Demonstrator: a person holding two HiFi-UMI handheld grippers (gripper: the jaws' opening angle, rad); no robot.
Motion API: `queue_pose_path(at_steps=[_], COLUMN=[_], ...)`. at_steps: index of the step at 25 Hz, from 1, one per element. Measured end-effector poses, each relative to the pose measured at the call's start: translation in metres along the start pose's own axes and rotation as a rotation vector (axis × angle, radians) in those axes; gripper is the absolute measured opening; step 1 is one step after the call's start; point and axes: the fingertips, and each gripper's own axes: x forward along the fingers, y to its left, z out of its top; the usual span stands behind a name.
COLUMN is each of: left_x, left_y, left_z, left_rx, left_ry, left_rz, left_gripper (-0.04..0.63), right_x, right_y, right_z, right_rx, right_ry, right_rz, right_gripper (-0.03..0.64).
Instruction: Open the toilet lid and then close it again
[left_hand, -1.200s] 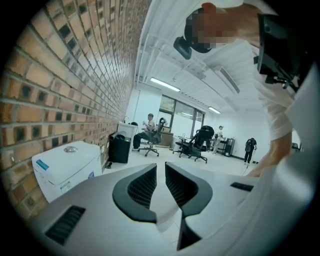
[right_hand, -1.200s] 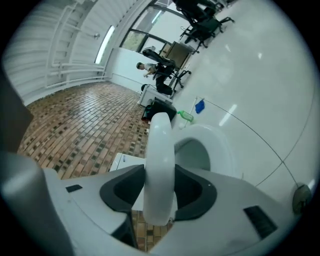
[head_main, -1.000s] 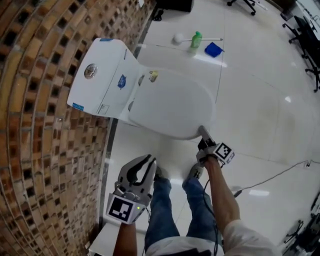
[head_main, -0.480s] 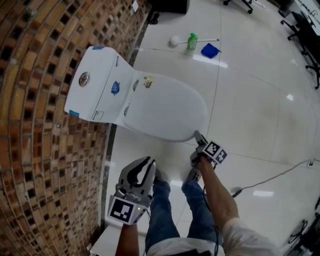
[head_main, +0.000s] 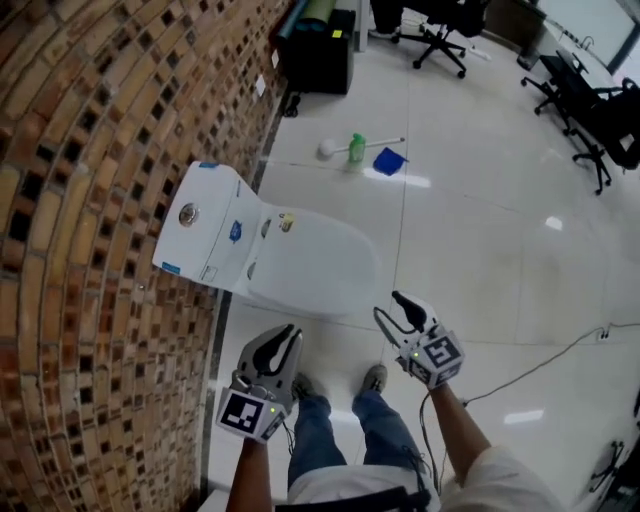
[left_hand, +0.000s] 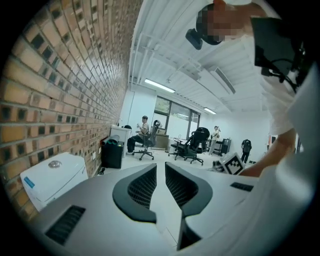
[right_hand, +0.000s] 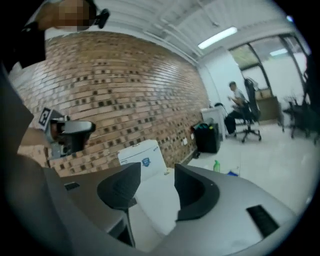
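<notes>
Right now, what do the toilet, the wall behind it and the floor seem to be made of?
Toilet: smooth glossy white, likely glazed ceramic; the lid could be plastic.
Wall: matte brown brick, with mortar lines and dark square insets.
Floor: polished pale tile, with light glare and thin joints.

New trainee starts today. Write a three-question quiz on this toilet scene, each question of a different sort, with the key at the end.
1. True or false: the toilet lid stands raised against the tank.
2. The cloth on the floor by the green bottle is: A red, B blue, C yellow.
3. Is the left claw open or shut, and what is in it?
Key: 1 false, the lid lies down. 2 B. 3 shut, on nothing.
</notes>
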Motion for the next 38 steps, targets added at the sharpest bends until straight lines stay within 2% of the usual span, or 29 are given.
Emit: queue_pose_path(at_steps=[2,4,9,14,20,27,32,38], left_x=[-0.006,-0.012,-0.043,-0.052,-0.063,-0.067,-0.065,-0.066], left_y=[-0.005,-0.009,-0.023,-0.035,-0.037,-0.033,-0.032,-0.031], left_z=[0.018,0.034,0.057,0.066,0.092,0.101,0.091,0.103], left_rx=[0.014,0.032,0.097,0.16,0.212,0.219,0.22,0.206], left_ry=[0.005,0.002,0.014,0.026,-0.029,-0.045,0.015,-0.06], left_rz=[-0.022,-0.039,-0.072,-0.104,-0.101,-0.093,-0.108,-0.084], left_gripper=[0.046,0.046,0.046,0.046,0.046,0.046,0.042,0.044], right_x=[-0.023,-0.045,-0.089,-0.101,-0.1,-0.095,-0.089,-0.084], right_y=[0.021,0.039,0.093,0.133,0.16,0.16,0.163,0.165], right_z=[0.044,0.079,0.118,0.131,0.149,0.156,0.154,0.152], right_rx=[-0.187,-0.303,-0.412,-0.449,-0.46,-0.471,-0.473,-0.469], right_ry=[0.003,0.006,0.005,-0.022,-0.075,-0.073,-0.064,-0.064], right_rz=[0.034,0.045,0.063,0.106,0.149,0.144,0.151,0.171], right_gripper=[0.218,0.218,0.218,0.218,0.218,0.218,0.218,0.218])
